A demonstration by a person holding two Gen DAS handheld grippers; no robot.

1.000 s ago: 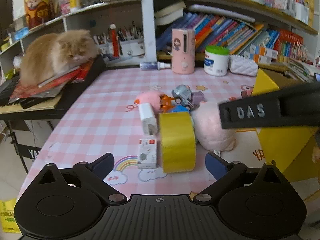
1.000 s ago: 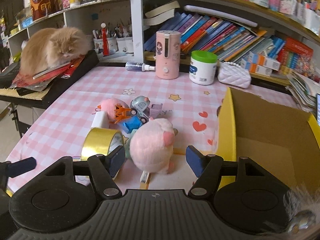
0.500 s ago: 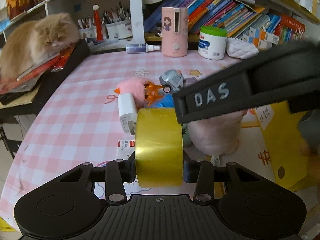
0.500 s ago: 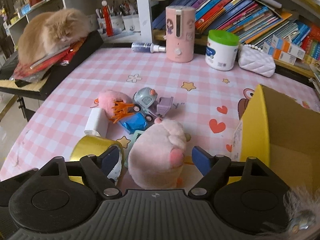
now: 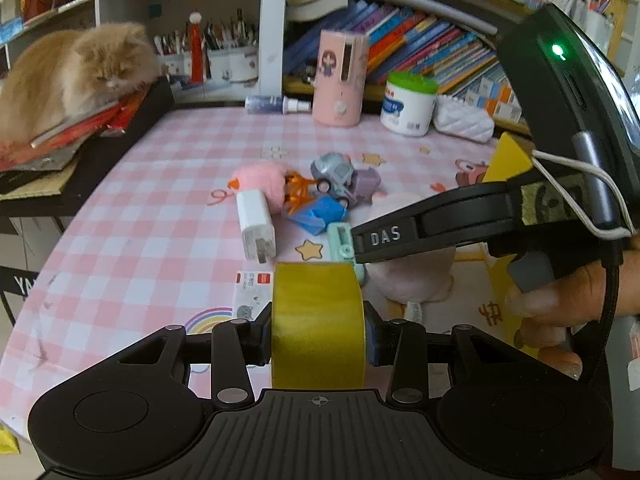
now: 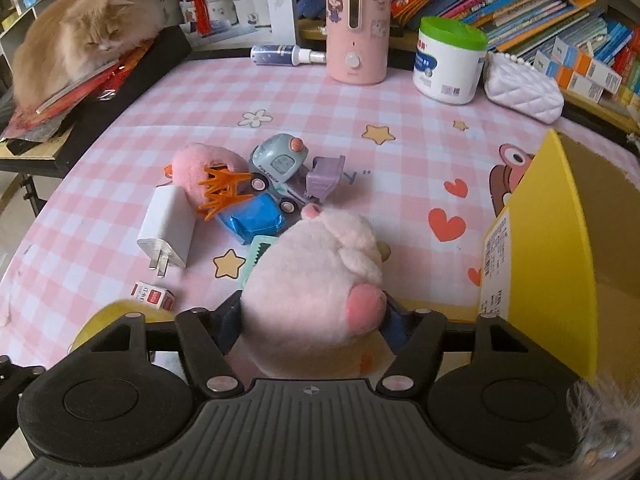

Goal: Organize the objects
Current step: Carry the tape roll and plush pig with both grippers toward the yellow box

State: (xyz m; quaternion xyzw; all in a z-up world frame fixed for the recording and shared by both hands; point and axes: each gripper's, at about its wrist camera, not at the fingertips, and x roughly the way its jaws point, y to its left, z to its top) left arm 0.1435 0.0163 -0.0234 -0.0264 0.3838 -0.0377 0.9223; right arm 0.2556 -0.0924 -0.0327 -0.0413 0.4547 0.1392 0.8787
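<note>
The yellow tape roll looks light and stiff, its hole axis running across between the left claw, whose pads clamp its flat sides low over the counter. The pink plush, soft and squashy, lies snout toward the camera beside the yellow box; the right claw is closing around its middle.
</note>
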